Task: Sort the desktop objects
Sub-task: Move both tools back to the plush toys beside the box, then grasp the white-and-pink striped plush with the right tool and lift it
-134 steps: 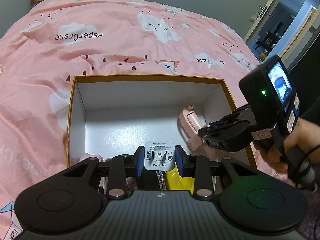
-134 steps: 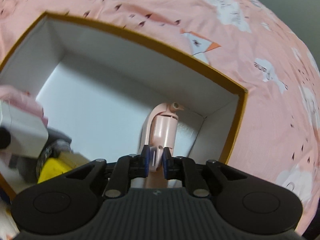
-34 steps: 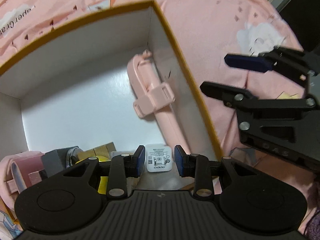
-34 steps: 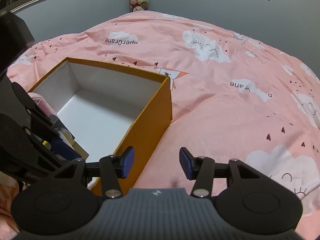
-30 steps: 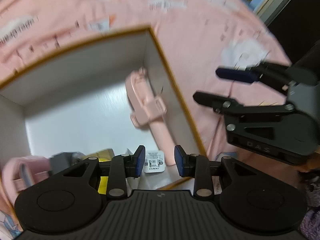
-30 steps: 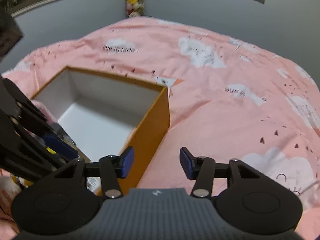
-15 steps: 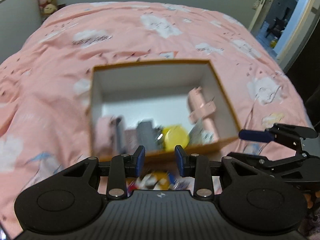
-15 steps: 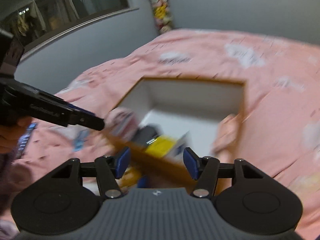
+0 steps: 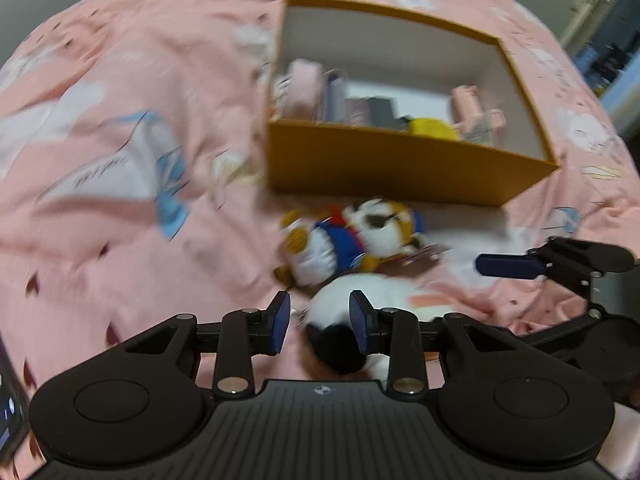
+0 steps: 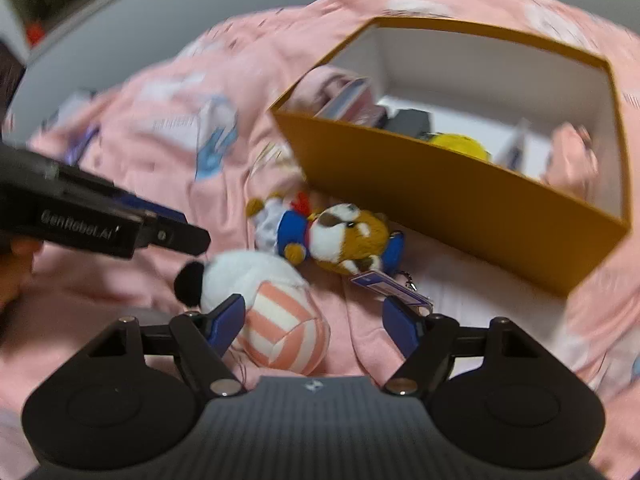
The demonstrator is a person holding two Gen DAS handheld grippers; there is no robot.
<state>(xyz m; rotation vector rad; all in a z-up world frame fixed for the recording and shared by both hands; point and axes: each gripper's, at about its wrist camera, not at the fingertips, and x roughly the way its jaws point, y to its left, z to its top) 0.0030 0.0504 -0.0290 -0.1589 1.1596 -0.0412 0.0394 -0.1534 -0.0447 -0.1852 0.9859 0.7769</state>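
Low in both wrist views, two plush toys lie on the pink bed (image 9: 100,128): a brown-and-white dog plush (image 10: 340,240) in blue, just in front of the orange box (image 10: 452,200), and a white panda plush (image 10: 264,292) with striped trousers below it. Left gripper (image 9: 320,322) hangs with jaws parted around the panda's black ear, empty. Right gripper (image 10: 316,322) has jaws spread wide, holding nothing, over the striped trousers.

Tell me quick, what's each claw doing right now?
Left gripper: open, empty, above the white plush toy with striped shorts.
Right gripper: open wide, holding nothing.
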